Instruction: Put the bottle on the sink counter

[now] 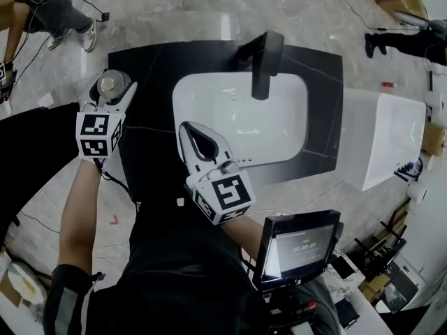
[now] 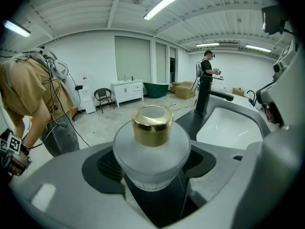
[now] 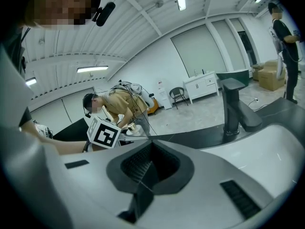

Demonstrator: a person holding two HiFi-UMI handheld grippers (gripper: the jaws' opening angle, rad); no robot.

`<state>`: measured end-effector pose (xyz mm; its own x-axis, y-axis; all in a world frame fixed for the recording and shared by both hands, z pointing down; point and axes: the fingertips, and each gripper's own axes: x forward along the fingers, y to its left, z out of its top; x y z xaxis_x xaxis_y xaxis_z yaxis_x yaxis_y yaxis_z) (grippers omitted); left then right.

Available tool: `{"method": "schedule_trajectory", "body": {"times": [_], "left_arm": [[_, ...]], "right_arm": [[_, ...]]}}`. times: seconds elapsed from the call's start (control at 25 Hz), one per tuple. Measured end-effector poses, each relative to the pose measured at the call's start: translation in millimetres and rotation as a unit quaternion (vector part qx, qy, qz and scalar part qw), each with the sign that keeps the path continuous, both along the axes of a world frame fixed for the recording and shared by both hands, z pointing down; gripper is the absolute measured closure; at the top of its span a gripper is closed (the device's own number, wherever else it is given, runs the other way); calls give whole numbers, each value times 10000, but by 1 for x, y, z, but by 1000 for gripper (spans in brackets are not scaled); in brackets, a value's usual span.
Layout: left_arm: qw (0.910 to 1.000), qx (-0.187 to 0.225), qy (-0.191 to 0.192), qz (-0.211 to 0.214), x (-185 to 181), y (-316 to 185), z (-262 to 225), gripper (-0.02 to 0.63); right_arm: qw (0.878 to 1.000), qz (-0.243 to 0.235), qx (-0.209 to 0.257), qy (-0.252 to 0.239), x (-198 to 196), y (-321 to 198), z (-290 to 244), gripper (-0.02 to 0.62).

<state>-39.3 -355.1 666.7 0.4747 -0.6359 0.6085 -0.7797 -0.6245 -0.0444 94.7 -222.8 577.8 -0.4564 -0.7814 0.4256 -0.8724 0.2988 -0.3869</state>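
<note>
Your left gripper point(image 1: 110, 93): jaws clamped on frosted bottle point(image 2: 151, 151), gold cap point(image 2: 152, 124) up, at the left edge of the dark sink counter point(image 1: 150, 75). Your right gripper point(image 1: 195, 138): jaws together, empty, at the near-left rim of the white basin point(image 1: 279, 131).

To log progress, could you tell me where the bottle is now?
The bottle sits at the head view's left, clamped in the left hand-held gripper by the left edge of the dark counter, left of the white basin.

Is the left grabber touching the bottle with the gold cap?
Touching. The left gripper view shows the bottle wedged between the left gripper's fingers, both pressed against its frosted sides.
</note>
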Motion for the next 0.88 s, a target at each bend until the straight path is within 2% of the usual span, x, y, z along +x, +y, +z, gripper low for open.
{"method": "schedule_trajectory", "body": {"times": [0.24, 0.88], "left_arm": [[9999, -15, -110, -44, -2, -17, 17, 267], [9993, -87, -94, -345, -18, -45, 34, 267]], "right_arm": [[10000, -39, -90, 4, -4, -1, 5, 600], [9995, -225, -244, -11, -23, -3, 10, 600]]}}
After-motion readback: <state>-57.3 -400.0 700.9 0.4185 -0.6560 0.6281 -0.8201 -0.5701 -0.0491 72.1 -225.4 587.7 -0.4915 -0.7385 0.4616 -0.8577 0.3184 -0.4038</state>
